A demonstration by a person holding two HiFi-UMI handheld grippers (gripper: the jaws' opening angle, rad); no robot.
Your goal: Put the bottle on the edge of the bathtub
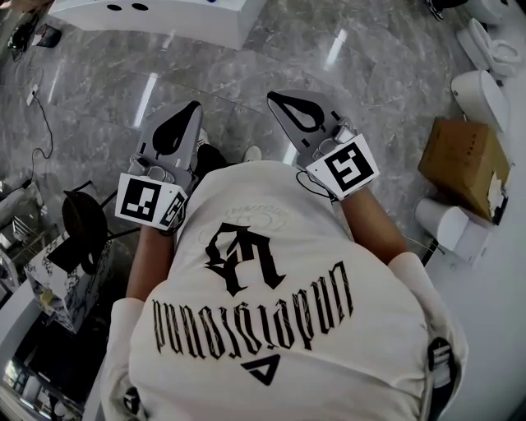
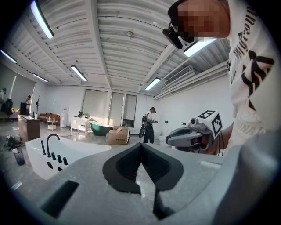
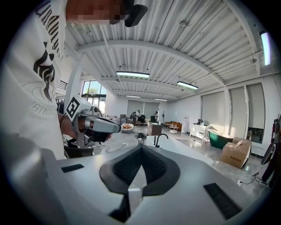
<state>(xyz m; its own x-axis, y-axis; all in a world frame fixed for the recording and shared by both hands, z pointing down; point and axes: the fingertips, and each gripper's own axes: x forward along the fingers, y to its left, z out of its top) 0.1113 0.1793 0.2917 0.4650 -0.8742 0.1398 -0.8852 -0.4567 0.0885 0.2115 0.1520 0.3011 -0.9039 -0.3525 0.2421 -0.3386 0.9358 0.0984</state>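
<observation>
No bottle shows clearly in any view. The white bathtub lies ahead across the marble floor; its black faucet rises from the rim, and the tub also shows in the right gripper view. My left gripper is held at chest height, its jaws closed tip to tip with nothing between them. Beside it my right gripper is also shut and empty. A small dark item in a glass stands near the tub's end.
A cardboard box and white toilets stand at the right. At the left sits a patterned box carrying a black object, and cables trail over the floor. Another person stands far off by a green tub.
</observation>
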